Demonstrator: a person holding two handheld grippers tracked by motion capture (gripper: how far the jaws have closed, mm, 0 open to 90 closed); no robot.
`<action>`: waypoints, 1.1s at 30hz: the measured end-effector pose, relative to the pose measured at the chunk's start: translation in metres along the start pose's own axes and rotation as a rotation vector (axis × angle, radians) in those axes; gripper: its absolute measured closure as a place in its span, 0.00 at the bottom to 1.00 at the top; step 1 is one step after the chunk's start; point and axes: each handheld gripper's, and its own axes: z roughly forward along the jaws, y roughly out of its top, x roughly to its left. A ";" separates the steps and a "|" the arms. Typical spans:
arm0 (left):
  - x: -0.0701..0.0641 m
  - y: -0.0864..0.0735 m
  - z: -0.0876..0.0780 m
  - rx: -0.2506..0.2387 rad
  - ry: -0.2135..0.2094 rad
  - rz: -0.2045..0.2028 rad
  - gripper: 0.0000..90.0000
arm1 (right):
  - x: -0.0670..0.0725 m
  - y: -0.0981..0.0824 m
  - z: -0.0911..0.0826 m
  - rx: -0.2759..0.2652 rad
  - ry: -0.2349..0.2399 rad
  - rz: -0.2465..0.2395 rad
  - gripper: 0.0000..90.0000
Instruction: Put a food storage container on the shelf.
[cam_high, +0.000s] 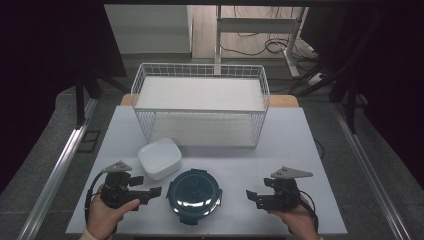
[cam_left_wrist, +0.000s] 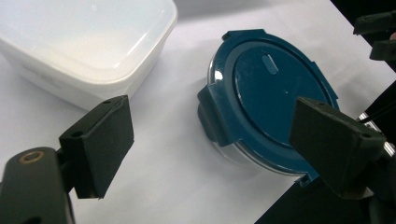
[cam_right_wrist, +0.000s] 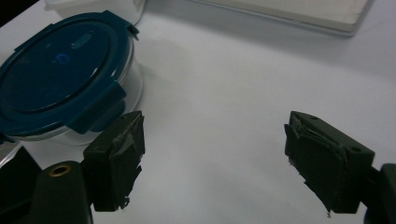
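A round clear container with a dark blue clip-on lid (cam_high: 194, 196) stands near the table's front edge, between both grippers. My left gripper (cam_high: 156, 194) sits just left of it, open, with nothing between its pads. In the left gripper view the lid (cam_left_wrist: 271, 93) lies ahead and to the right between the spread jaws of the left gripper (cam_left_wrist: 212, 126). My right gripper (cam_high: 252, 197) rests to the container's right, open and empty. The right gripper view has the lid (cam_right_wrist: 56, 70) off to the left of the right gripper (cam_right_wrist: 215, 126).
A white square lidded box (cam_high: 159, 158) sits behind and left of the round container, close to it. A white wire basket rack (cam_high: 200, 102) with two shelves stands across the back of the white table (cam_high: 280, 150). Dark floor and metal rails flank the table.
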 end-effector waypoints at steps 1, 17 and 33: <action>0.000 -0.001 0.001 -0.005 -0.005 -0.011 0.15 | 0.002 0.001 0.001 0.001 0.008 0.001 0.21; 0.006 -0.010 0.030 0.011 -0.155 -0.144 0.19 | 0.031 0.005 0.035 0.060 0.221 0.117 0.14; 0.016 -0.007 0.066 0.095 -0.278 -0.227 0.21 | 0.061 0.004 0.080 0.122 0.281 0.312 0.11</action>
